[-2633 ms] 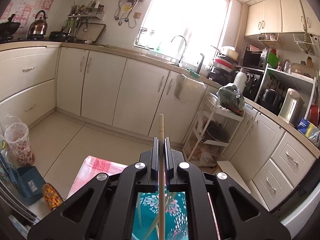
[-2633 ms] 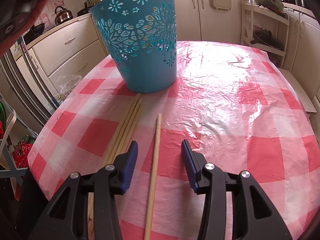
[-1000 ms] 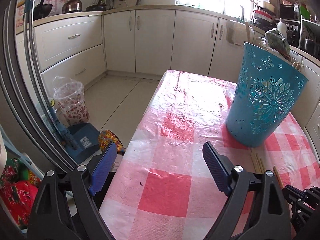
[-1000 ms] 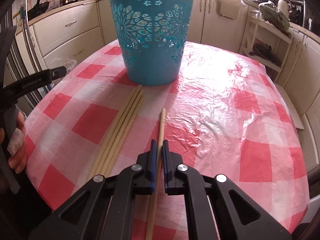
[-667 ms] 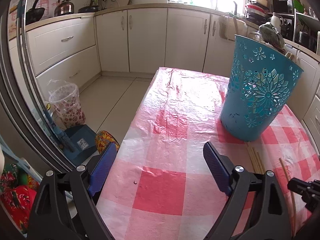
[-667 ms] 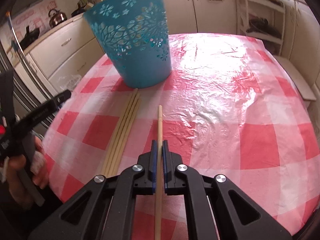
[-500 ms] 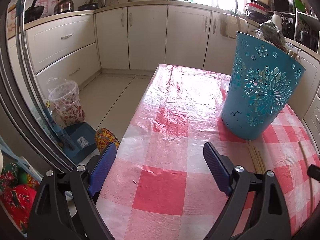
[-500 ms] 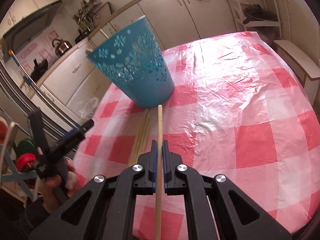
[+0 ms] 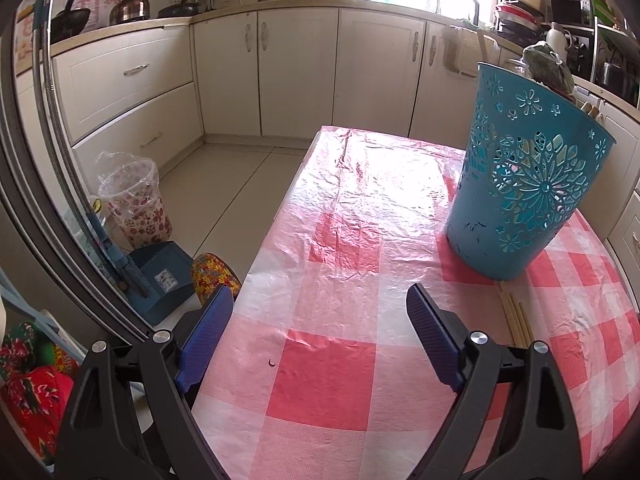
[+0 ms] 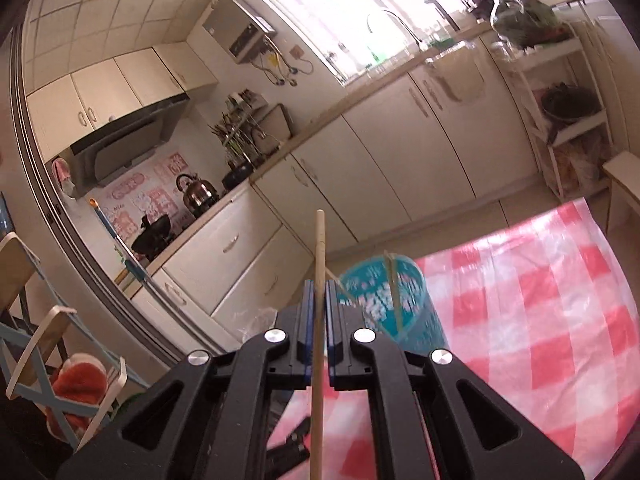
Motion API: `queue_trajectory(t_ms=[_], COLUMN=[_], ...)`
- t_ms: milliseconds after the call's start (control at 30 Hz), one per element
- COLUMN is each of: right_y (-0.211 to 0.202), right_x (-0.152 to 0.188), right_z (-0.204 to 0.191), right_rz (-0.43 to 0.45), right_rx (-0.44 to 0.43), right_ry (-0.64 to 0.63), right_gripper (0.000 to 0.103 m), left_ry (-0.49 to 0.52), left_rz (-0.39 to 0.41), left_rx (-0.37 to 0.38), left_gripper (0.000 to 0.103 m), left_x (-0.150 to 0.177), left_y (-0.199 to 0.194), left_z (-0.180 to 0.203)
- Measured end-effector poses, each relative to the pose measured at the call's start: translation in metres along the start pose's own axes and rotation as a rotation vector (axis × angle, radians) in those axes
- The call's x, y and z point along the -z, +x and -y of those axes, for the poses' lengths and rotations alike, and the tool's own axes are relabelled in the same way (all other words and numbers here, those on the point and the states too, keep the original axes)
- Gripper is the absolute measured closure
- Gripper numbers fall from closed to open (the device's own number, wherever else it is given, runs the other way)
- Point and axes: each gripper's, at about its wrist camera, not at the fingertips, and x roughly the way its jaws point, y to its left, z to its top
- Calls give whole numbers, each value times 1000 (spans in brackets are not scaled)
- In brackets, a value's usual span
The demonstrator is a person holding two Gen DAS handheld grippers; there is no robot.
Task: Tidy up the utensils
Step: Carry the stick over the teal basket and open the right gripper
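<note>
My right gripper (image 10: 319,292) is shut on a wooden chopstick (image 10: 319,256) and holds it high, tip pointing up, above the teal cut-out basket (image 10: 396,304), which has chopsticks inside. In the left wrist view the basket (image 9: 524,196) stands on the red-checked tablecloth (image 9: 340,248). Several chopsticks (image 9: 516,316) lie on the cloth just in front of the basket. My left gripper (image 9: 320,340) is open and empty, low over the near left part of the table.
The table's left edge (image 9: 280,216) drops to the floor, where a plastic bin (image 9: 136,204) and a blue dustpan (image 9: 160,276) stand. Kitchen cabinets (image 9: 280,64) run along the far wall. A chair (image 10: 48,344) is at lower left in the right wrist view.
My right gripper closed on the single chopstick, lifted it off the cloth and raised it over the basket. My left gripper, which held a chopstick over the basket, now hangs open and empty at the table.
</note>
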Motion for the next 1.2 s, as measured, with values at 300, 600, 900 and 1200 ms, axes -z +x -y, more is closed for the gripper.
queue_trajectory(t_ms=[300,600,900,1200], right_y=[103,114,43,-37], right_x=[-36,-13,3,96], right_z=[2,6,-6,17], right_rz=[71,-28,29,-75], right_rx=[160,224,188,316], right_ry=[-88,-154,-166,-177], right_gripper=[97,90,81,76], left_ry=[-19,-13,-14,-10], left_rz=[5,7,7,41], left_rx=[30,29,15,-2], left_gripper=[18,18,18,18], left_x=[1,0,1,2], left_y=[1,1,0,-7], left_z=[-5,-4,-3,-2])
